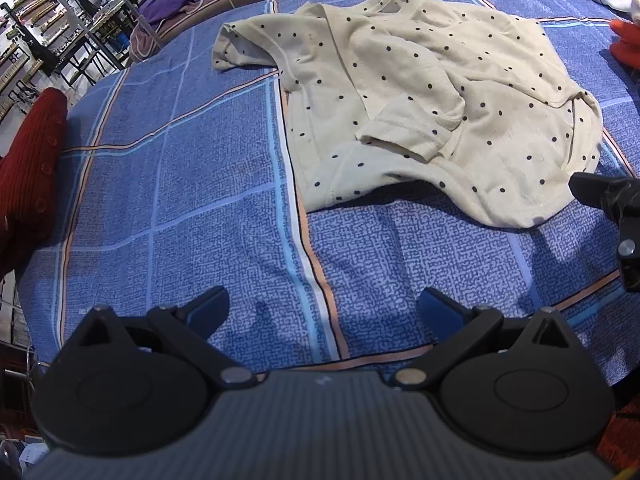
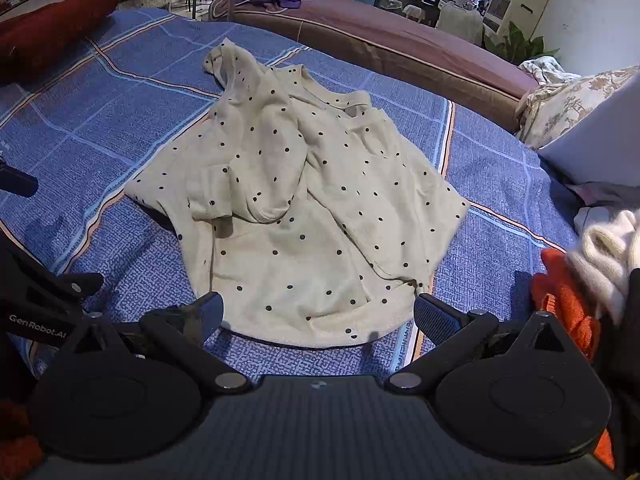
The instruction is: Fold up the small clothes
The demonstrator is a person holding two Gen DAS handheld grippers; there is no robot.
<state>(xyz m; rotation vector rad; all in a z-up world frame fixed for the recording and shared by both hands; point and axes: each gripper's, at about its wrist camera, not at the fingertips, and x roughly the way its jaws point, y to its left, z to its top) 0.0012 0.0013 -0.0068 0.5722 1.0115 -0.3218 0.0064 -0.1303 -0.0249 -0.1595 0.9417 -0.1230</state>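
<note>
Surface: blue plaid bedspread (image 2: pixel 100 128), soft and textured; a purple-brown mattress (image 2: pixel 400 36) lies behind it, shelving in the room beyond.
Garment: cream polka-dot T-shirt (image 2: pixel 304 208) lies crumpled mid-bed, one sleeve (image 2: pixel 208 196) flopped over the body, the other sleeve (image 1: pixel 236 46) bunched at the far end, hem nearest the right claw.
Left gripper (image 1: pixel 322 308): jaws spread wide, empty, above bare bedspread, near the shirt's corner but apart from it.
Right gripper (image 2: pixel 318 312): jaws spread wide, empty, just at the hem edge.
Risk 1: a pinch at the hem may take the bedspread too, since both are soft.
Risk 2: folding before flattening would likely trap the flopped sleeve.
Risk 3: orange knit (image 2: pixel 560 296) and white knit (image 2: pixel 604 256) sit near the right gripper; a wide swing could snag them.
</note>
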